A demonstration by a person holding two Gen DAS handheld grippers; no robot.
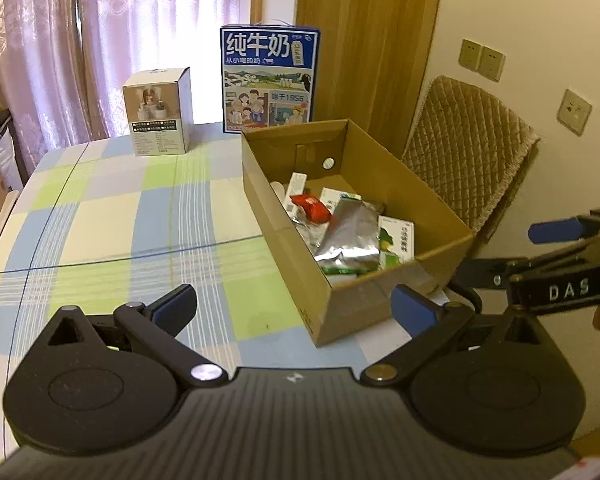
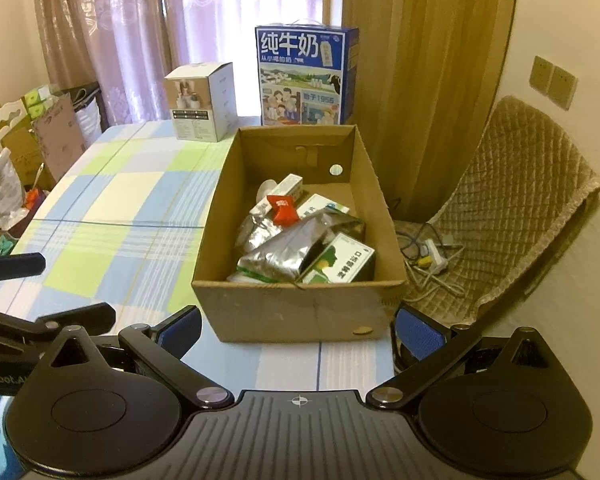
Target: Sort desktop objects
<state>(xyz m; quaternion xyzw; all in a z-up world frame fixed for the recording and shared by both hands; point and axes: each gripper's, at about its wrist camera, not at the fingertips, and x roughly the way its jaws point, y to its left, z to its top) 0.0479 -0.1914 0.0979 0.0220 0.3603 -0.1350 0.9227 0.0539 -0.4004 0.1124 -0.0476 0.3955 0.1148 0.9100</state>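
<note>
Table: your checked cloth fills the left and centre of both views; its left half lies bare.
Chair: quilted cover, right of the frame, off the table edge, with a tangle of cables on the seat.
Cardboard box: open-topped, centre of the right wrist view, right of centre in the left; its near wall stands just ahead of your right gripper.
Milk carton case: blue, upright at the table's far edge, behind the box.
White carton: upper centre-left, beside the blue case, apart from the box.
Sorted things: foil pouches, a green-and-white packet and a red packet are piled inside the box.
Left gripper: spread wide, holding nothing, low over the table by the box's near corner.
Right gripper: spread wide, empty, straddling the box's near wall.
</note>
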